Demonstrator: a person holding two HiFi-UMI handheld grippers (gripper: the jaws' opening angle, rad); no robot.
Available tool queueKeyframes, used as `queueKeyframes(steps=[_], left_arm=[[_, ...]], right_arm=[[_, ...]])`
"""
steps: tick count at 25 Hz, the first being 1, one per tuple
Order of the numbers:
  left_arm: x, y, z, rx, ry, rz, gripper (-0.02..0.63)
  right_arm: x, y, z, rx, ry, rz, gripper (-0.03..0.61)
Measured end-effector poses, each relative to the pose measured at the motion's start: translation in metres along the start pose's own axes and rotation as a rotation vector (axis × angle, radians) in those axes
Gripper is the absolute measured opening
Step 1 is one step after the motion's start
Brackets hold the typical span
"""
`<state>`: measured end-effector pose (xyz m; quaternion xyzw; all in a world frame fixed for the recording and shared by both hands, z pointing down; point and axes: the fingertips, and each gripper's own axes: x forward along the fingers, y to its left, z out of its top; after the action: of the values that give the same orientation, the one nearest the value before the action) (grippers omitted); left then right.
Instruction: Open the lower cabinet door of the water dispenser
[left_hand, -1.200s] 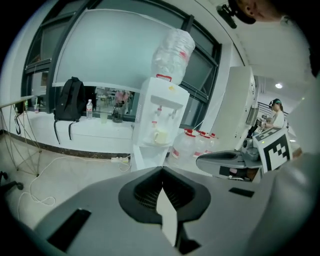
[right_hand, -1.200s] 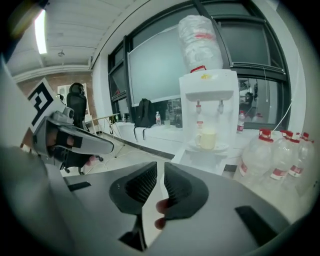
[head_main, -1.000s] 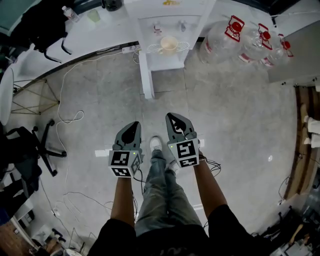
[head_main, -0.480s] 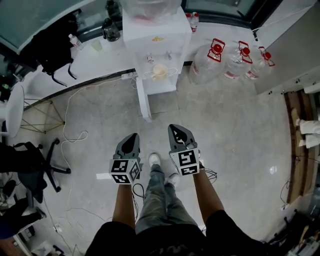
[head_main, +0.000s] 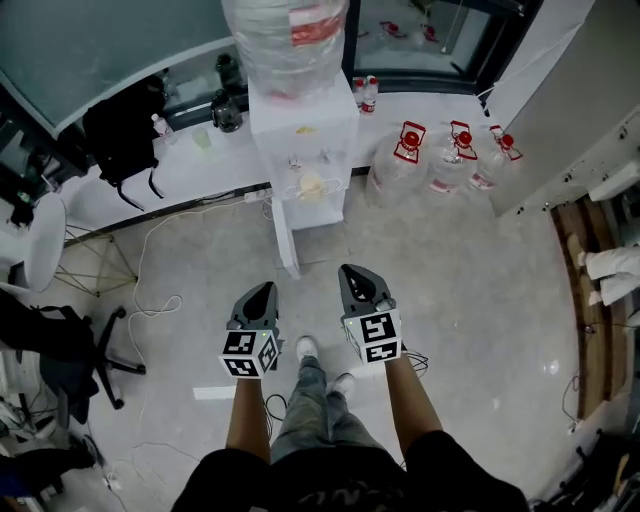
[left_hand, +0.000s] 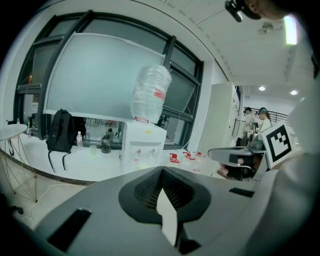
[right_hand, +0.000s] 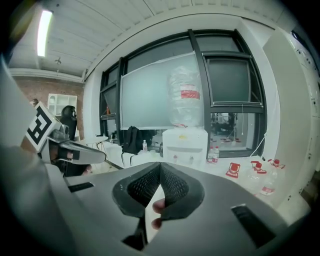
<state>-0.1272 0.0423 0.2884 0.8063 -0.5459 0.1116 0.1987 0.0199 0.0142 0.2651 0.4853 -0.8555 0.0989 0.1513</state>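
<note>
The white water dispenser stands ahead against a low white ledge, with a big clear bottle on top and a cup under its taps. A white panel juts from its lower left front toward me, seemingly the lower door standing open. My left gripper and right gripper hang side by side in the air, well short of the dispenser, both shut and empty. The dispenser shows far beyond the shut left gripper, and the dispenser also lies far beyond the right gripper.
Several clear water jugs with red caps sit on the floor right of the dispenser. A black backpack hangs on the ledge at left. Cables trail over the floor, and an office chair stands at far left.
Both grippers have risen, still shut. The head view has tipped up, bringing the dispenser's bottle and the window behind it into the picture.
</note>
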Motion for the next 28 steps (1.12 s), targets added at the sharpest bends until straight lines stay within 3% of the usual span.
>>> queueKeyframes(steps=[13,20,28], left_arm=[[-0.06,-0.02,0.073,0.068,-0.124,0.029,0.012],[-0.087,-0.034,0.096,0.093,-0.157,0.03,0.012],[-0.109,-0.057,0.123,0.137,-0.213,0.017,0.012]], right_arm=[[-0.076,-0.009,0.057,0.048,-0.091,-0.049,0.014],[-0.108,-0.011,0.085,0.004,-0.12,-0.075,0.014],[-0.153,-0.026,0.11,0.06,-0.201,-0.11,0.014]])
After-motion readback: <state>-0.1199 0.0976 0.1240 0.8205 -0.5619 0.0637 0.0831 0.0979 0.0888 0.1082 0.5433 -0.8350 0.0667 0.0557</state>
